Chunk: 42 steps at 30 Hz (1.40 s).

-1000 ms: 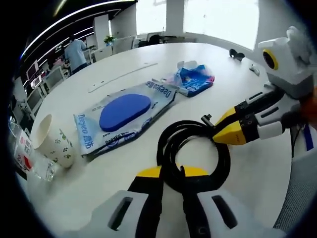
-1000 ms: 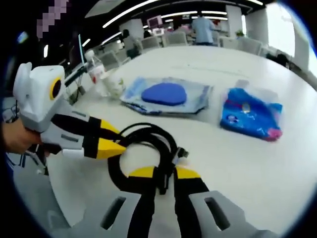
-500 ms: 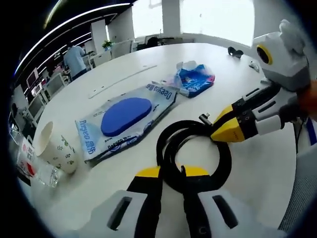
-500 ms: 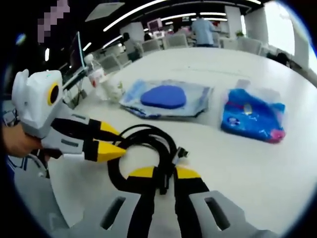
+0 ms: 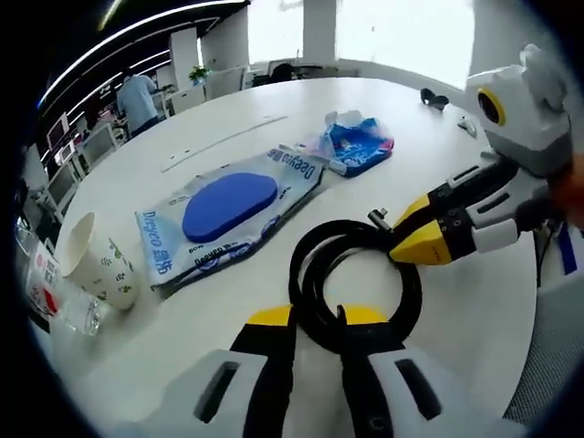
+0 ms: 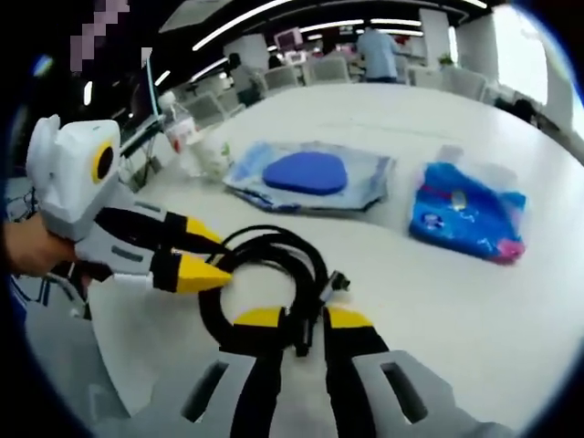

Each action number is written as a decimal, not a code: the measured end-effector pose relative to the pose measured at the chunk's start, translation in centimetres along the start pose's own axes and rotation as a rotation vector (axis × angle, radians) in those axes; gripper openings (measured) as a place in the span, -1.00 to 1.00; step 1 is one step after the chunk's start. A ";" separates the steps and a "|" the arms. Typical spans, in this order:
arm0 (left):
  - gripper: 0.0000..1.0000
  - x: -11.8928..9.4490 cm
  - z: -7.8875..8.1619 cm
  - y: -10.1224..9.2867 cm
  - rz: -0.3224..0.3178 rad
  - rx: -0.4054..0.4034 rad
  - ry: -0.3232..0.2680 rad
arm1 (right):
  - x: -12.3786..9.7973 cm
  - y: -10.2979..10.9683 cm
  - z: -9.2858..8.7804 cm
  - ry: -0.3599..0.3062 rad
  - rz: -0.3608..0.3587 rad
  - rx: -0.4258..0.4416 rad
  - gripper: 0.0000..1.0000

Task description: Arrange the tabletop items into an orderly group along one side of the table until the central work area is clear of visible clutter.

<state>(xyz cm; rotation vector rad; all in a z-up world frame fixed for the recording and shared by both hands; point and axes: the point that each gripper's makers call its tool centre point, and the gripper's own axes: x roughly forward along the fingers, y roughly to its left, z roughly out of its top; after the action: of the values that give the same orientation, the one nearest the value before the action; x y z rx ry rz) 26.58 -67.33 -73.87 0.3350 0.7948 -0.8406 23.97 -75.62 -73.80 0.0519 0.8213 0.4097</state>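
You're at a round white table (image 5: 429,119) in an open office, desks and people behind. The black coiled cable (image 5: 354,278) lies near your edge. Your left gripper (image 5: 317,321) is clamped on the coil's near side, and your right gripper (image 6: 302,321) is clamped on the opposite side, its yellow tips (image 5: 422,235) beside the plug end. Beyond the coil sits the clear pouch with a blue pad (image 5: 228,205), then the blue packet (image 5: 358,144). A paper cup (image 5: 91,260) and a plastic bottle (image 6: 175,123) sit at the table's edge.
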 end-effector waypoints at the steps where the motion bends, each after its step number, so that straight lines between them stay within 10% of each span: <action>1: -0.42 -0.2 -0.3 0.2 0.003 -0.010 0.004 | -0.1 -0.2 0.5 -0.037 -0.015 -0.001 -0.45; 23: 0.53 -3.7 1.1 2.6 0.094 0.051 -0.107 | -3.3 -0.2 3.7 -0.172 -0.066 -0.096 0.61; 42: 0.98 -7.2 0.5 3.3 0.133 0.005 -0.183 | -5.2 0.6 2.1 -0.221 -0.089 -0.064 1.00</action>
<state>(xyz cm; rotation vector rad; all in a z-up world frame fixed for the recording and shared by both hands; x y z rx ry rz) 26.41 -61.68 -68.29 0.3068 0.5933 -0.7367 22.14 -76.79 -68.61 0.0007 0.5903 0.3389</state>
